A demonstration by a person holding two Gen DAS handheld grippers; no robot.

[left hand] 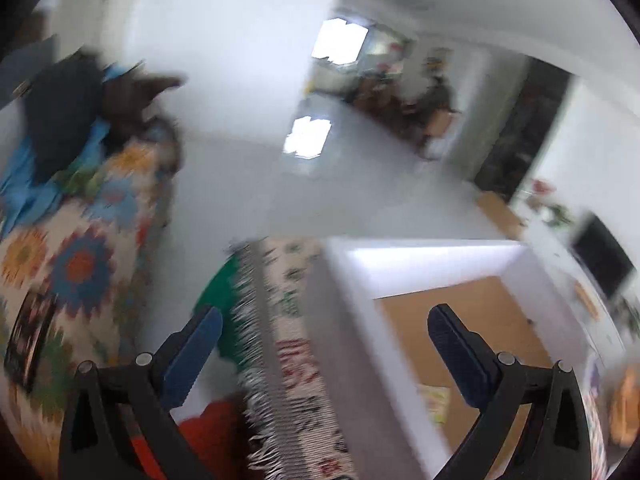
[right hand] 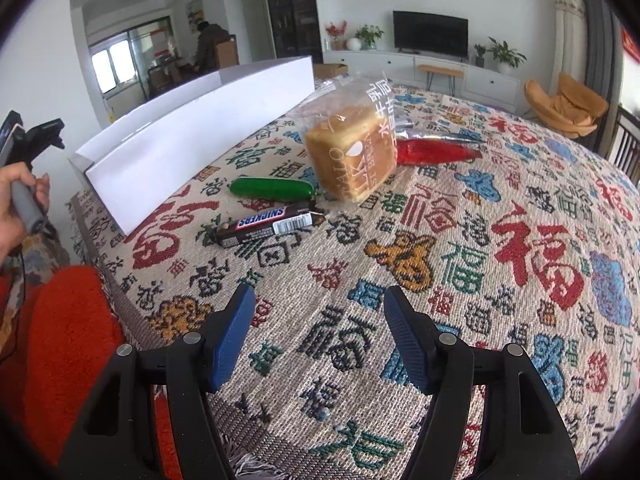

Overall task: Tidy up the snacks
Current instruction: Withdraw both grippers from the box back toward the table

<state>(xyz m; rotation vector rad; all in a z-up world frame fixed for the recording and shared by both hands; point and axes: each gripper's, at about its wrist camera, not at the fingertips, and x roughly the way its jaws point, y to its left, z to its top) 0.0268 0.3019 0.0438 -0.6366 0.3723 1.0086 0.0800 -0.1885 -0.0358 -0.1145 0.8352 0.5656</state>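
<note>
In the right wrist view a white box stands on the patterned tablecloth at the left. Beside it lie a green sausage pack, a Snickers bar, a bagged bread loaf and a red packet with a silver one behind. My right gripper is open and empty above the cloth, short of the snacks. In the blurred left wrist view my left gripper is open and empty above the white box, whose brown inside shows.
The tablecloth's fringed edge hangs over red cloth. A hand holds the other gripper's handle at the left. A TV, cabinet and orange chair stand far behind. A floral sofa cover is left.
</note>
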